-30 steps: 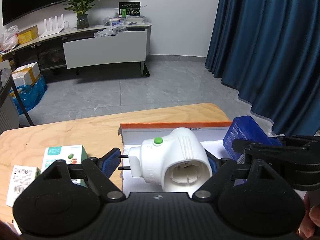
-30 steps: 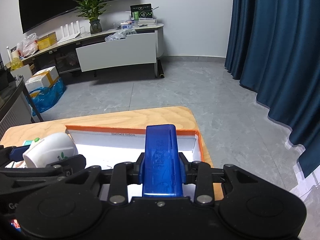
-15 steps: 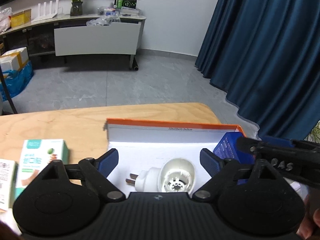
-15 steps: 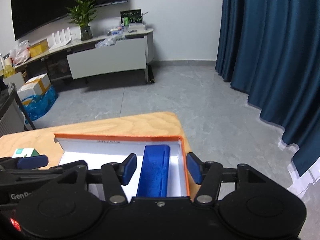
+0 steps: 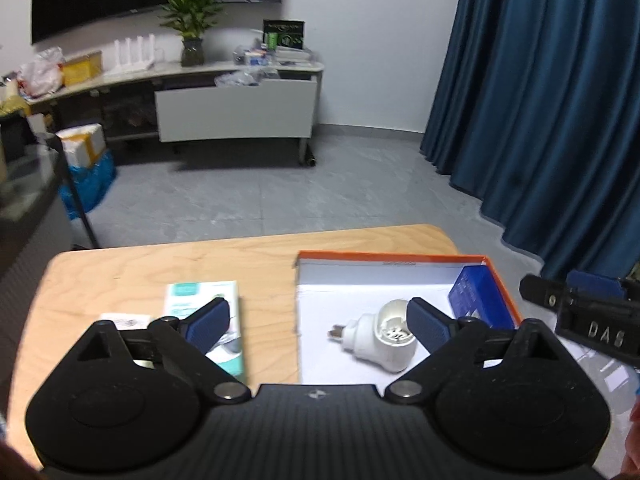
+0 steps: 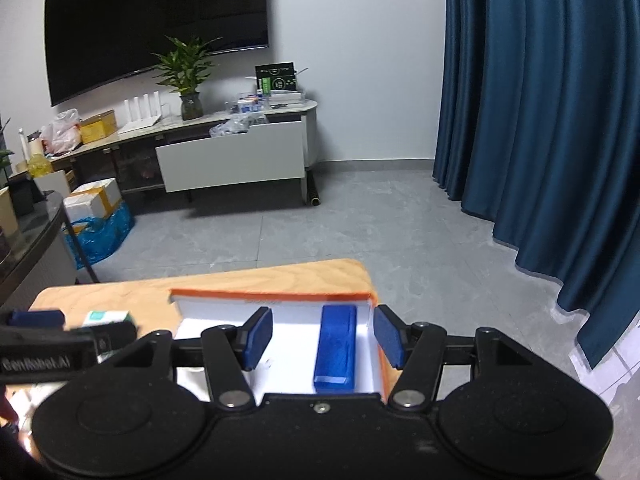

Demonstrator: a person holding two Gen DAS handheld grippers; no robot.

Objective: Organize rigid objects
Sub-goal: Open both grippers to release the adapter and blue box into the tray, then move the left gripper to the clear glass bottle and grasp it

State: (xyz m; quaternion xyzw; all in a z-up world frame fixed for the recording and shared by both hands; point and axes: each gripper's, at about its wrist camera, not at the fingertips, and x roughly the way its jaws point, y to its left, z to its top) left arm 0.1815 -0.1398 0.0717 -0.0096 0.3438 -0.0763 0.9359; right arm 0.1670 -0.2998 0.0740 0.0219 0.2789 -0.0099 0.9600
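An orange-rimmed white box (image 5: 400, 257) (image 6: 280, 294) sits on the right part of the wooden table (image 5: 180, 256). Inside it lie a white plug adapter (image 5: 380, 336) and, against the right wall, a blue case (image 5: 476, 296) (image 6: 336, 346). My left gripper (image 5: 318, 324) hangs above the box's left edge, its jaws opening wide with nothing between them. My right gripper (image 6: 322, 338) is above the blue case, jaws opening, pads clear of it. A teal-and-white carton (image 5: 200, 300) (image 6: 106, 317) and a white barcoded box (image 5: 124, 320) lie left of the box.
The right gripper's body (image 5: 588, 320) shows at the right edge of the left wrist view, and the left gripper's body (image 6: 52, 344) at the left edge of the right wrist view. Beyond the table are grey floor, a blue curtain (image 6: 540, 120) and a cluttered sideboard (image 6: 228, 152).
Both grippers let go: the adapter and the blue case now lie in the box. Both grippers have opened, risen and pulled back; the left one has shifted left.
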